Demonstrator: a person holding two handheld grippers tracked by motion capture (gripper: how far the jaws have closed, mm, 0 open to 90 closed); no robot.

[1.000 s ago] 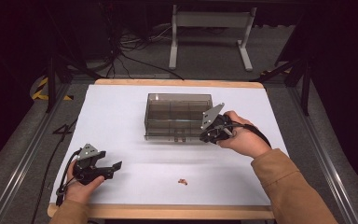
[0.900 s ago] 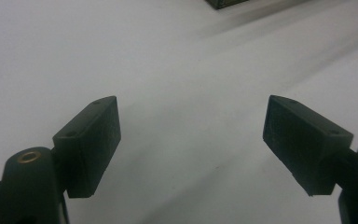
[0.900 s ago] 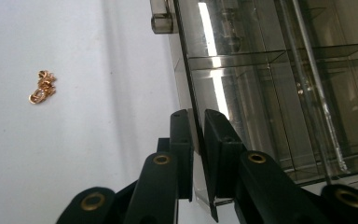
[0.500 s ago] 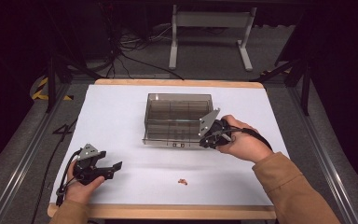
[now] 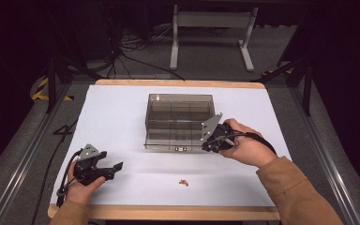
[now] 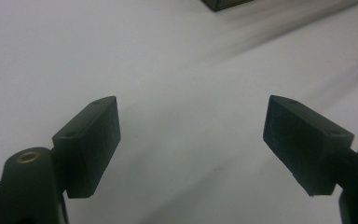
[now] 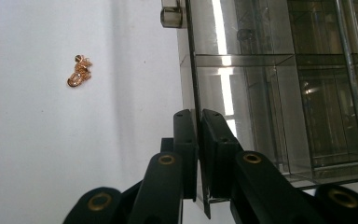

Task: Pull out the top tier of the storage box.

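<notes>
A smoky clear compartment box (image 5: 180,117) stands mid-table on the white sheet (image 5: 117,112). My right gripper (image 5: 207,145) is at its front right corner, shut on the thin clear panel (image 7: 193,70) that carries the latch (image 7: 170,14). In the right gripper view the gripper (image 7: 198,116) has that panel's edge pinched between both pads, with the box's empty compartments (image 7: 279,93) to the right. A small gold trinket (image 5: 183,182) (image 7: 78,72) lies loose in front of the box. My left gripper (image 5: 115,168) rests at the front left, open (image 6: 191,135), with nothing between its jaws.
The table's wooden front edge (image 5: 168,213) runs just below the sheet. Metal rails (image 5: 23,159) flank the table on both sides. A white stand (image 5: 211,28) and cables sit on the floor behind.
My right gripper has come down and toward the near side with the panel, so the box's front edge with the latch now lies lower. The left gripper has not moved.
</notes>
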